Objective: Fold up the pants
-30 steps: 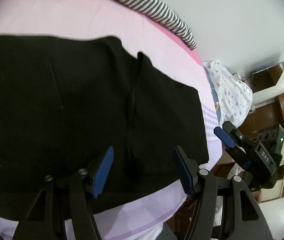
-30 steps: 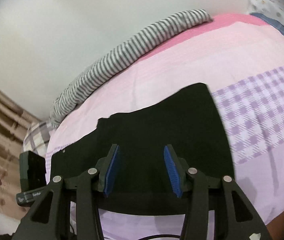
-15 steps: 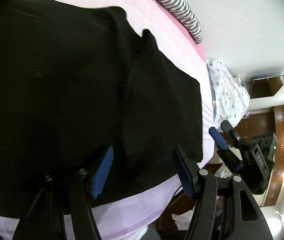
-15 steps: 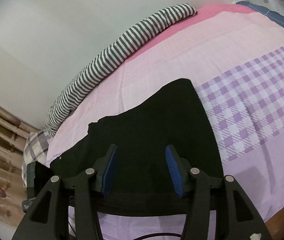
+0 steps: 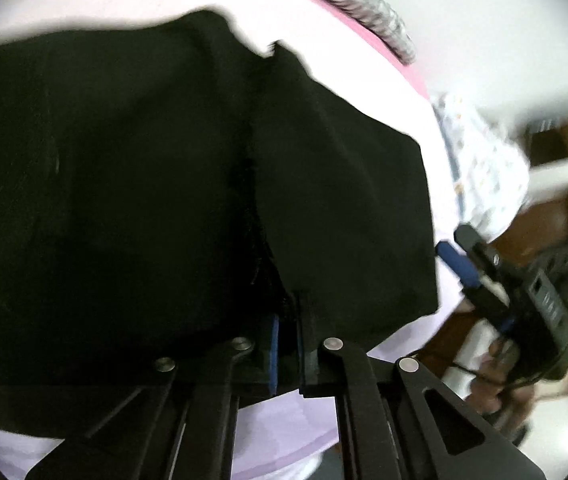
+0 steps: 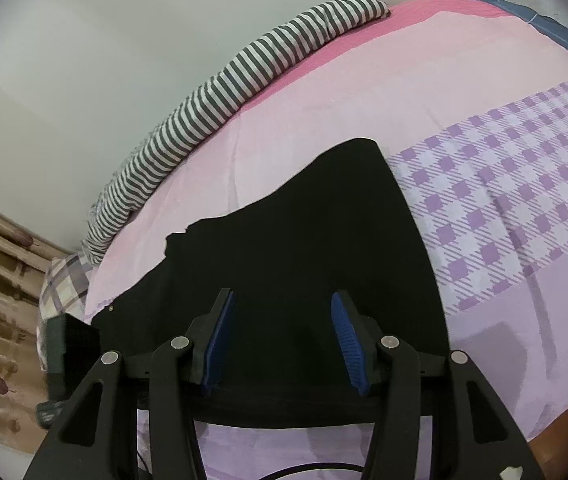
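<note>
the black pants (image 5: 155,184) lie spread flat on the pink and purple bedsheet (image 6: 364,92), and everything here is placed against them. the change is on the left: a second ago the left gripper (image 5: 288,344) stood with its blue pads wide apart over the near edge of the pants, and now its jaws have snapped together, pinched on a ridge of black cloth right at the centre seam, close to the near hem. the view from that gripper has also slid a little along the pants and is smeared with motion, so exactly how much cloth is caught is hard to tell. the right gripper (image 6: 281,340) has hardly shifted; its jaws stand at a middling gap, the pads straddling the near edge of the pants toward their right-hand end, with cloth under them but nothing pressed between them. in the left view that same right gripper (image 5: 464,268) sits just beside the right edge of the pants. a striped bolster (image 6: 243,76) lies well beyond the pants along the wall. judging by this, one corner of the fold is secured and the other is not; the right jaws likely need to close before the cloth can be lifted evenly.
</note>
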Demonstrator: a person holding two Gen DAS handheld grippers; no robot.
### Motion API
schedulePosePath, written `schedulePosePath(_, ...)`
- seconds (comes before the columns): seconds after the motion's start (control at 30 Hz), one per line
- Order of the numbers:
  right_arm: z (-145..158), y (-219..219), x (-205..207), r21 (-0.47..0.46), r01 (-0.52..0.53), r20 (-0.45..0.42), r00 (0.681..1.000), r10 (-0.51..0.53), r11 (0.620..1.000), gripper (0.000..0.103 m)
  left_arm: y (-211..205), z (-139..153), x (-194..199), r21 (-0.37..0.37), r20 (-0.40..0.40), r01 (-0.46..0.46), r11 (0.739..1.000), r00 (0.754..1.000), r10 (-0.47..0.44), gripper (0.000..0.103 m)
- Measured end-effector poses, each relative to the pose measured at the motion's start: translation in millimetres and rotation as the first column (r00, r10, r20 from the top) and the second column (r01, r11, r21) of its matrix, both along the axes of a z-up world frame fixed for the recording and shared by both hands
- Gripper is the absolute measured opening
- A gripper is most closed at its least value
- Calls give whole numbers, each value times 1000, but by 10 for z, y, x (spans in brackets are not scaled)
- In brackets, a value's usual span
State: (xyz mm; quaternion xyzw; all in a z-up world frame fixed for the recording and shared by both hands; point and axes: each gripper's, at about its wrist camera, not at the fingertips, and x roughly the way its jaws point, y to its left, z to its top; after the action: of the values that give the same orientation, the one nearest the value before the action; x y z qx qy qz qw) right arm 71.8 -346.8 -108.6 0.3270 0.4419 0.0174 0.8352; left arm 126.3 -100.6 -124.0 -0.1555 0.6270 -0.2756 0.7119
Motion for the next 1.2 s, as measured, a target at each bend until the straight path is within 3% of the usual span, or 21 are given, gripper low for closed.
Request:
schedulePosePath(0.1, -11, -5, 1, -29, 7, -22, 1000, -7, 1000, 48, -110, 218, -77, 59, 90, 68, 996, 993, -73, 6)
schedulePosePath(0.2, -20, -1, 14, -33, 3, -33, 999, -4, 999, 48, -84, 335, -144, 89, 115, 103, 991, 987, -113, 6)
schedulePosePath(0.3, -61, 52, 43, -52, -16, -58, 998, 13, 999, 48, -13, 281, -206, 144, 107, 122, 982, 985, -138, 6)
schedulePosePath(0.4, -124, 107, 71, -71, -37, -89, 996, 31, 997, 48, 1, 76, -191, 155, 44, 108, 982, 992, -116, 6)
schedulePosePath(0.6, -218, 167, 133, -125, -73, -154, 987, 53, 990, 47, -54, 73, -202, 190, 48, 124, 974, 990, -136, 8)
schedulePosePath(0.67, -184, 178, 196, -145, -89, -154, 986, 67, 985, 47, -46, 64, -205, 202, 47, 122, 972, 990, -134, 14)
schedulePosePath(0.9, -48, 67, 716, -311, -103, -112, 991, 71, 945, 47, 18, 52, -188, 178, 36, 86, 980, 995, -93, 19)
schedulePosePath(1.03, -139, 45, 911, -332, -114, -149, 987, 67, 936, 49, 140, 118, -190, 132, 52, 54, 990, 997, -62, 22)
schedulePosePath(1.2, -198, 133, 750, -292, -125, -158, 984, 81, 948, 50, 538, 334, -181, 59, 126, -50, 997, 991, 43, 31)
